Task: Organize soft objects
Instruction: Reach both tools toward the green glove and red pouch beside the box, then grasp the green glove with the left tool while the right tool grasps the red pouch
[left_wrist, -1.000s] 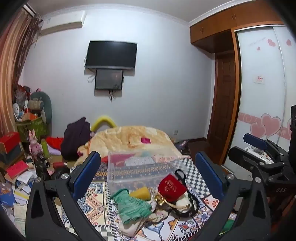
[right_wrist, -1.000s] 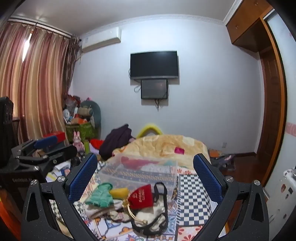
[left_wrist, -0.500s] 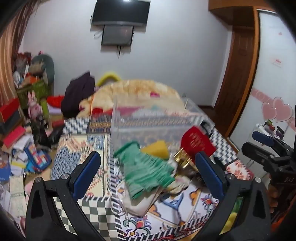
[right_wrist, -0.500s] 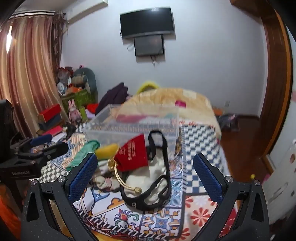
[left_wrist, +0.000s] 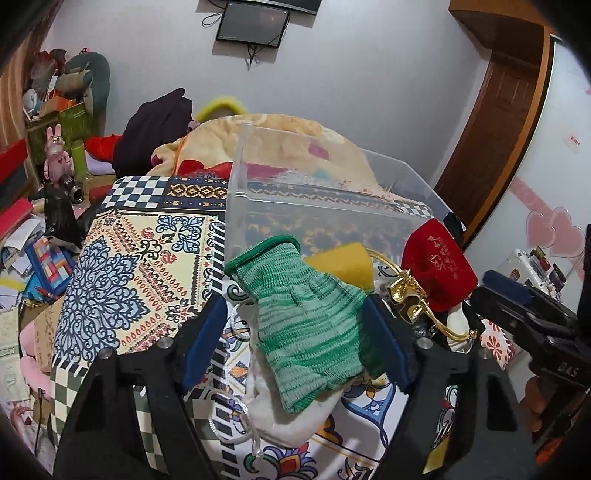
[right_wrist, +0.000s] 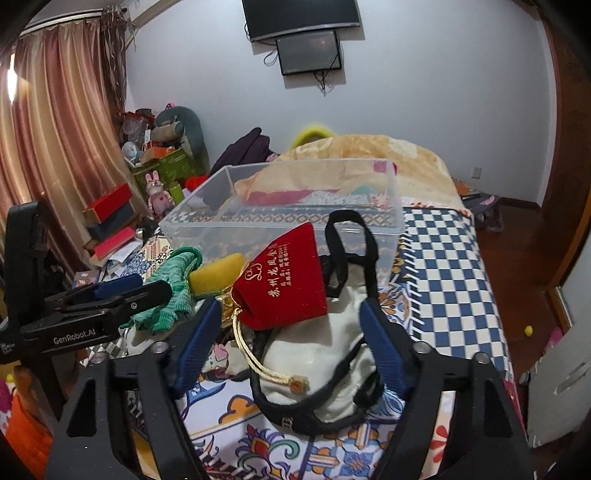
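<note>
Both grippers have dropped in close over the pile since a second ago. Left gripper (left_wrist: 295, 332), jaws apart, straddles the green glove (left_wrist: 306, 321). Right gripper (right_wrist: 291, 343), also spread, hangs over the red pouch (right_wrist: 288, 284). Only the right view shows the cream bag (right_wrist: 325, 354) with black straps; the clear bin (right_wrist: 280, 210) sits at 12 o'clock.
</note>
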